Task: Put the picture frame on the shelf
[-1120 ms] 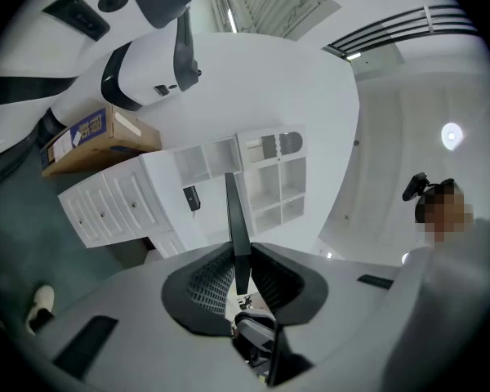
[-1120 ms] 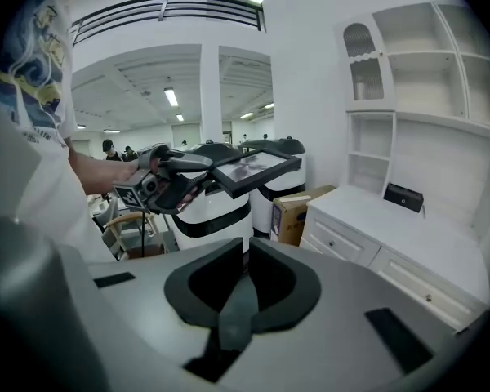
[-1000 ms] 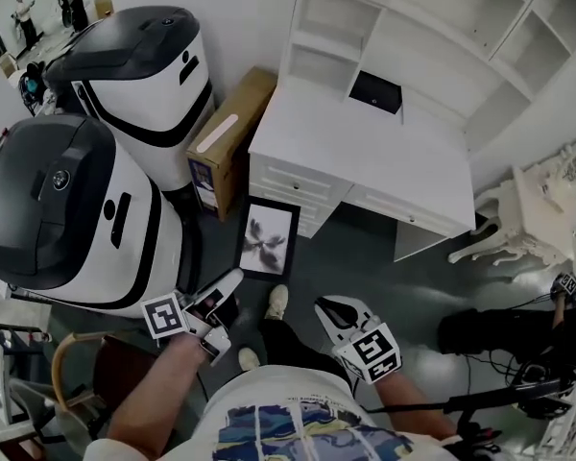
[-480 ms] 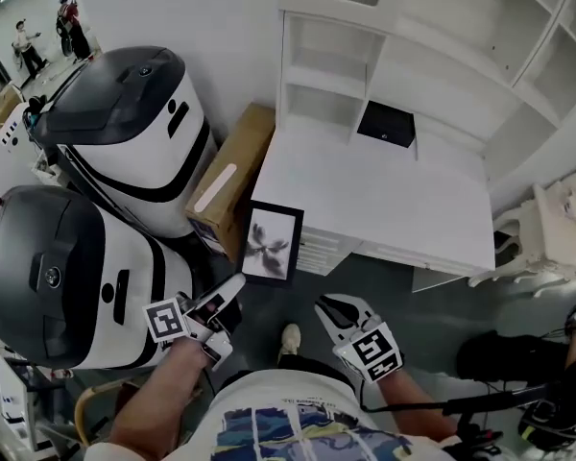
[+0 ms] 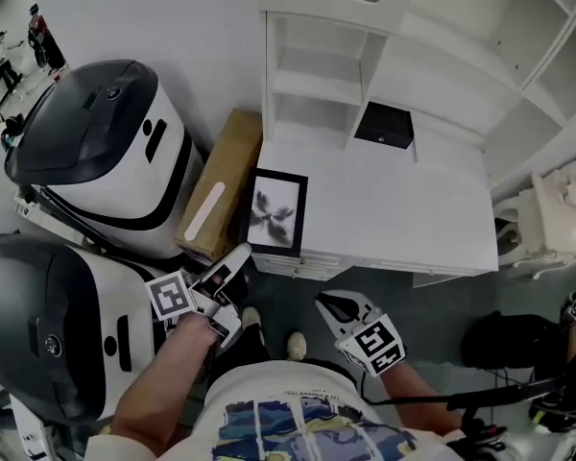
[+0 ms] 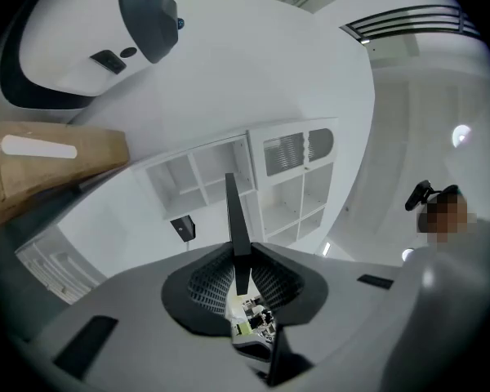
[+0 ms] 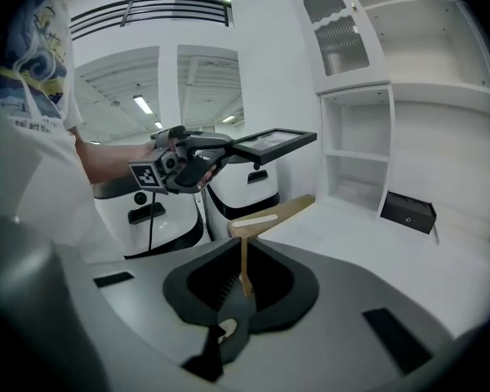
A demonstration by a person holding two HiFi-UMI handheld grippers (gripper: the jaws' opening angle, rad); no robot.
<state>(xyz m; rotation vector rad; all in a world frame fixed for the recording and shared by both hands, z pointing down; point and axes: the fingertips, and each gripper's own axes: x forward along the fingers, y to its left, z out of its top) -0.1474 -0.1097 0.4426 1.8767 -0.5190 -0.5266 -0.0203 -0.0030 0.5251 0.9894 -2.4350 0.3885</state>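
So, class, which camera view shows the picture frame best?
The head view: the picture frame shows its whole front, held by the left gripper. The left gripper view shows only its thin edge between the jaws; the right gripper view shows it nearly edge-on.

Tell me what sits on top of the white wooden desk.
A small black box sits at the back of the white desk, under the hutch shelves. The black picture frame, clamped in the left gripper, is held over the front-left corner and hides the desktop there.

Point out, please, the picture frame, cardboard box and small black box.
picture frame point(image 5: 276, 214): head view, centre of its print.
cardboard box point(image 5: 232, 157): head view, brown upper face.
small black box point(image 5: 384, 125): head view, visible face.
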